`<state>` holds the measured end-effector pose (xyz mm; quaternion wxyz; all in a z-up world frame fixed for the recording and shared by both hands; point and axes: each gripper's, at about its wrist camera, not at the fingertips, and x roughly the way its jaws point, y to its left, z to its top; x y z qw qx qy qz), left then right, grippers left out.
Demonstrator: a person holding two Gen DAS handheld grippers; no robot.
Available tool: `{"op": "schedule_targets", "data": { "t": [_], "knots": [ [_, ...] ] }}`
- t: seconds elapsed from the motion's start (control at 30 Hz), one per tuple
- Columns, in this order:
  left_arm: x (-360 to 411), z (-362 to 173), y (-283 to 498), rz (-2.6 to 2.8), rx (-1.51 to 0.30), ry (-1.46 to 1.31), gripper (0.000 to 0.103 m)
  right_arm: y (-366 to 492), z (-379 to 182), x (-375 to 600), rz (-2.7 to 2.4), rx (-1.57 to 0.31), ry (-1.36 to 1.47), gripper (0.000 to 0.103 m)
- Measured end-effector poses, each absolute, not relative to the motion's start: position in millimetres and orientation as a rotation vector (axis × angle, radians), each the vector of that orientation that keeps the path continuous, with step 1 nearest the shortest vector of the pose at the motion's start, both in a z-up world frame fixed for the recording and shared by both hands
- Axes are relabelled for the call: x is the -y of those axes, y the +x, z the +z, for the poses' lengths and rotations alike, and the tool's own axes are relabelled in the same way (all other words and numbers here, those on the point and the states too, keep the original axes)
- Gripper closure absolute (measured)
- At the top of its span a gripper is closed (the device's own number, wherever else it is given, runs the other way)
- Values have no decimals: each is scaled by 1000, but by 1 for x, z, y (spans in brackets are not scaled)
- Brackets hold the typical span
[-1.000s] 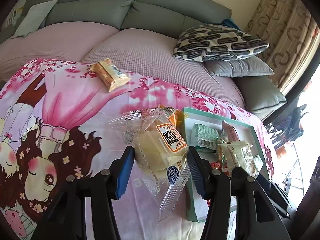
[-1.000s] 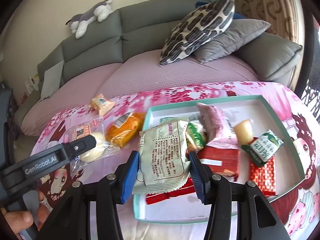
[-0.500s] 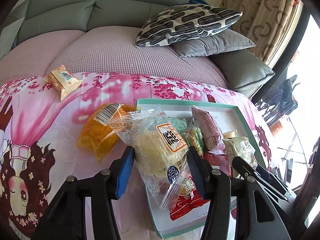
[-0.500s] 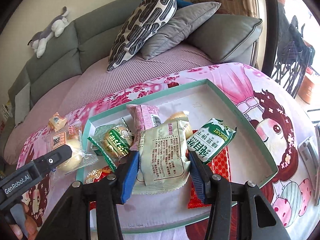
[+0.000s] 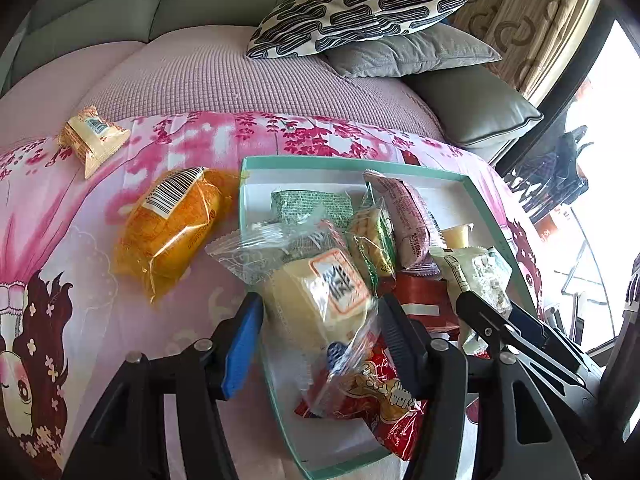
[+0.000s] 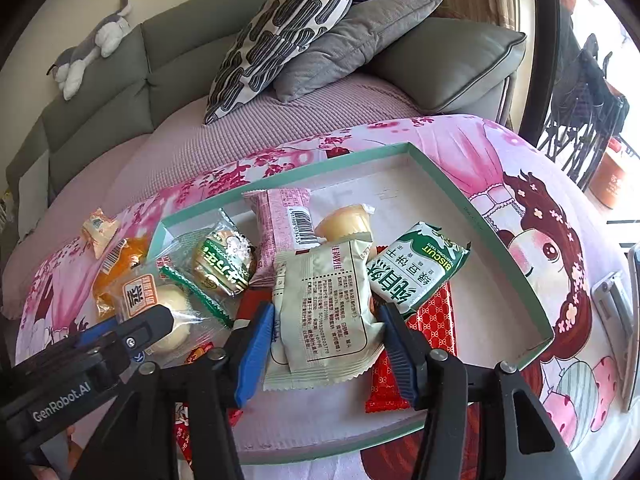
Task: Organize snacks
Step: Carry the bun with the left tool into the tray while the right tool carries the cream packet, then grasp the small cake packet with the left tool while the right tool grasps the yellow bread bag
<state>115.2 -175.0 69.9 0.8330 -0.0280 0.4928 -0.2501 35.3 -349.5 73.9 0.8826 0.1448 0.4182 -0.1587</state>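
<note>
Upper left of the right wrist view, we see a grey and white plush animal [image 6: 90, 46] sprawled along the top of the grey sofa [image 6: 120, 80]. At top centre, a black-and-white patterned cushion [image 6: 280, 36] leans on a plain grey cushion [image 6: 352, 40]. In the left wrist view, patterned curtains [image 5: 520, 20] hang upper right. Across the lower half we see the pink cartoon-girl cloth [image 6: 540, 248].

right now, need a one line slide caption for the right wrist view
Right gripper opening around a pale green snack packet over the teal-rimmed tray of snacks.
</note>
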Motion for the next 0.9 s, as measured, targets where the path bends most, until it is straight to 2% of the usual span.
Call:
{"op": "schedule_targets", "data": {
  "t": [0.03, 0.1, 0.43, 0.67, 0.9],
  "knots": [
    [172, 73, 115, -528, -1040, -62, 32, 36, 75, 349, -334, -870, 293, 38],
    [161, 82, 116, -532, -1029, -78, 32, 37, 80, 346, -339, -863, 269, 34],
    [45, 106, 181, -298, -1017, -164, 32, 79, 118, 274, -132, -798, 242, 33],
    [-7, 99, 253, -228, -1103, -252, 32, 144, 96, 204, 47, -921, 295, 33],
    [-2, 78, 311, -268, -1193, -320, 32, 184, 66, 191, 23, -1043, 312, 33]
  ]
}}
